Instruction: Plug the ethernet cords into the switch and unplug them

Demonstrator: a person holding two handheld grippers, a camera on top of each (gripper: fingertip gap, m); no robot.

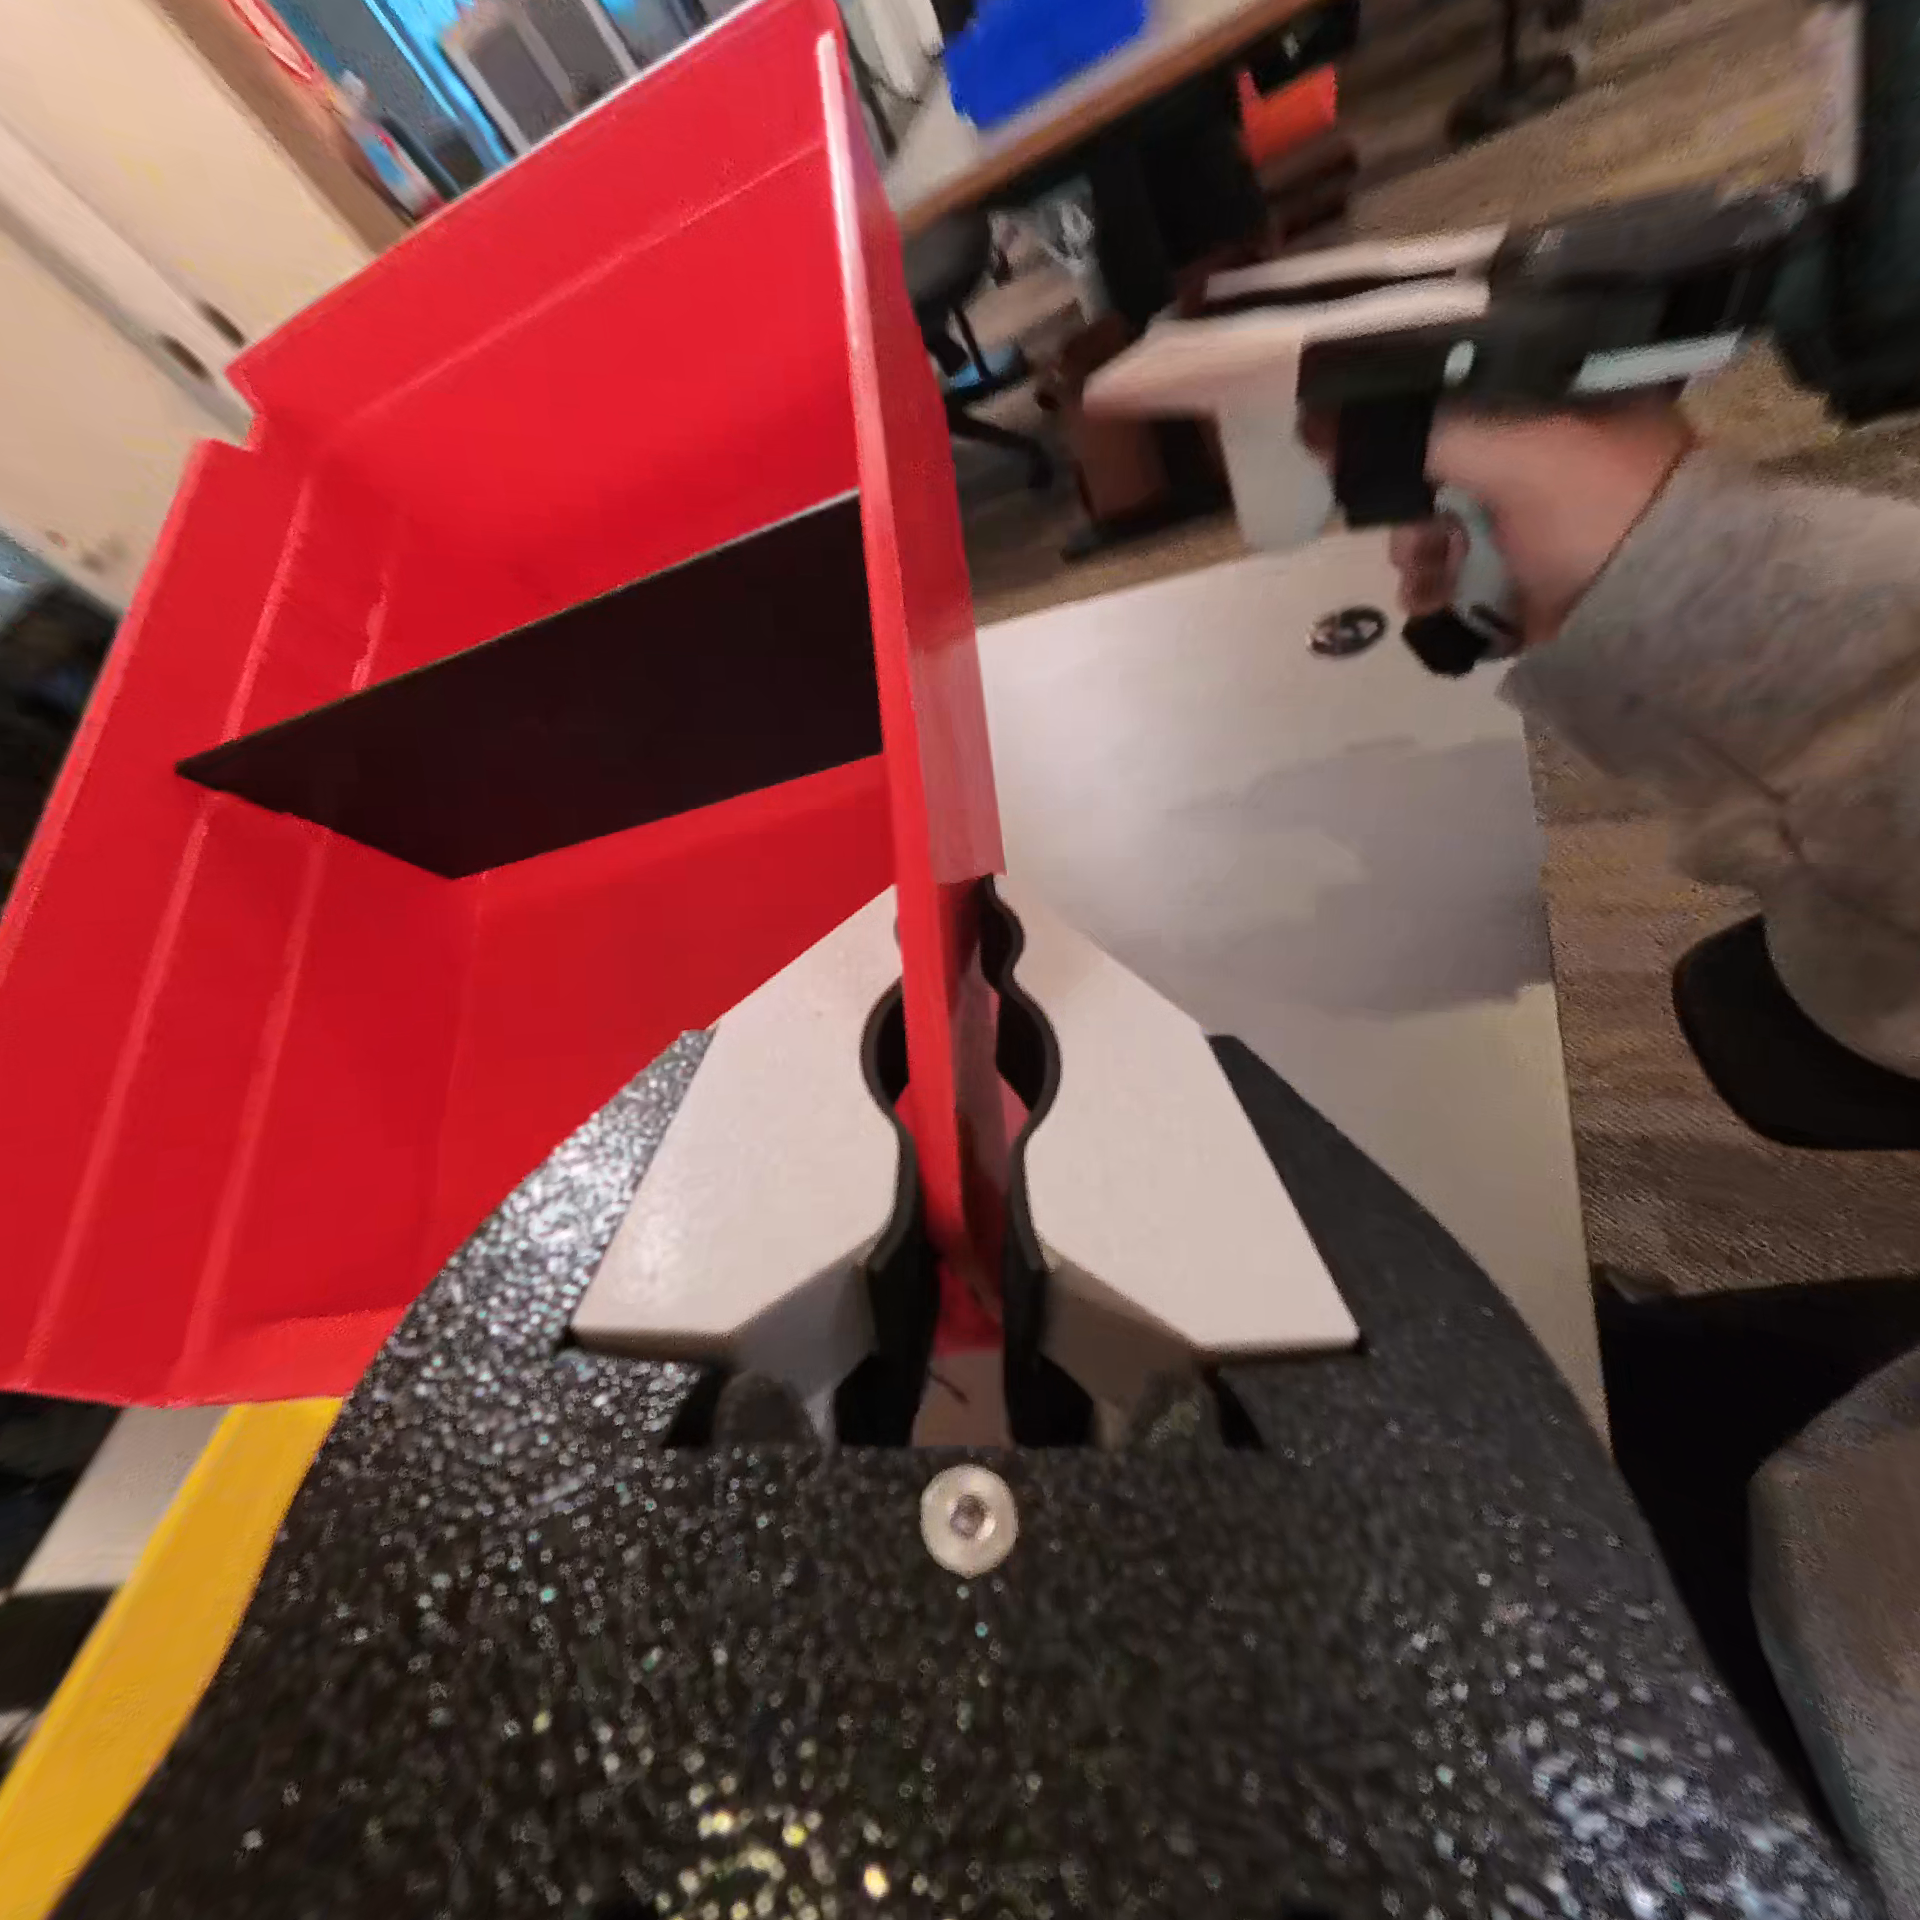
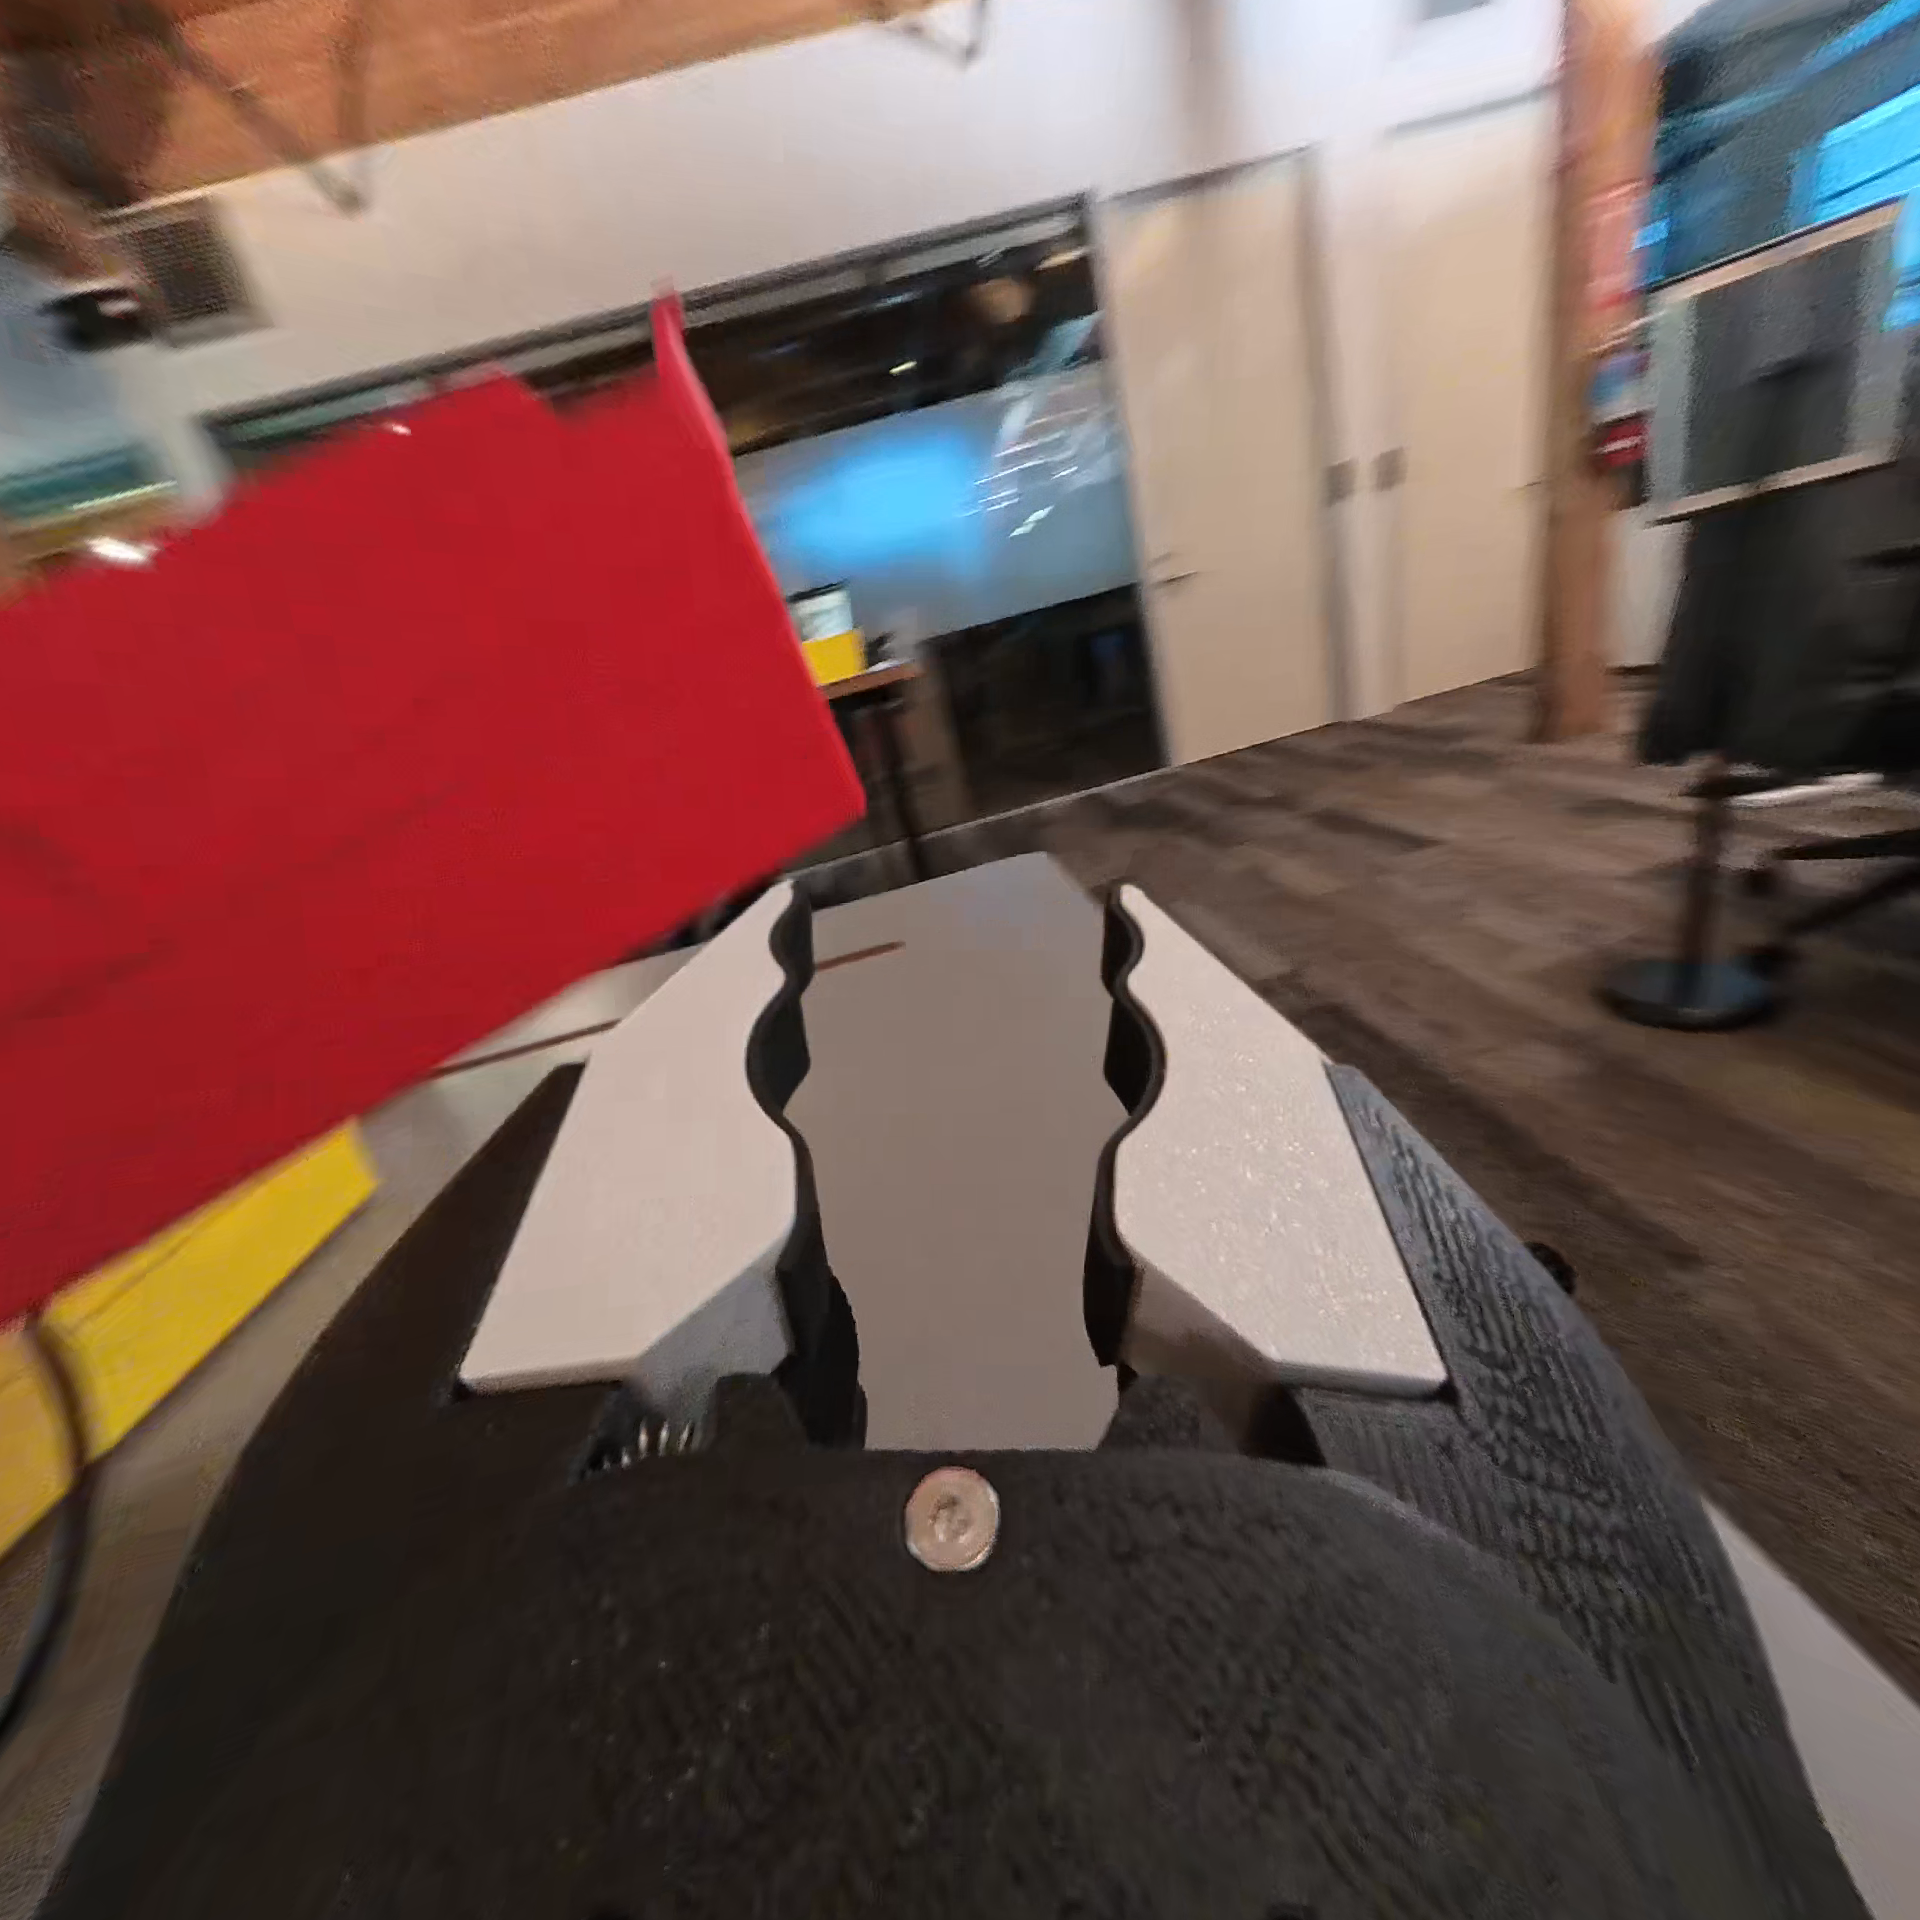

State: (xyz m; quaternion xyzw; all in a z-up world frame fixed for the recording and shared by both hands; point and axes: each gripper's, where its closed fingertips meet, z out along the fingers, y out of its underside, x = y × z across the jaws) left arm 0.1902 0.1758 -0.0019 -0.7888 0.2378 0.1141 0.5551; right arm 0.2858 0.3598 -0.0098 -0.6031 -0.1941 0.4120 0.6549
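No switch or ethernet cord shows clearly in either view. My left gripper [image 1: 951, 935] is shut on the side wall of a red plastic bin [image 1: 520, 623] and holds it tilted above the white table [image 1: 1247, 779]. The bin has a black divider [image 1: 582, 707] inside and looks empty. My right gripper [image 2: 956, 914] is open and empty, low over the table, with the red bin [image 2: 364, 727] up to its left. A person's hand and grey sleeve [image 1: 1714, 644] hold the right gripper at the far right of the left wrist view.
A yellow bin [image 2: 208, 1278] sits on the table under the red bin; it also shows in the left wrist view [image 1: 135, 1610]. A thin black cable [image 2: 62, 1538] loops beside it. A small dark round object [image 1: 1348, 631] lies near the table's far edge. Carpet and office furniture lie beyond.
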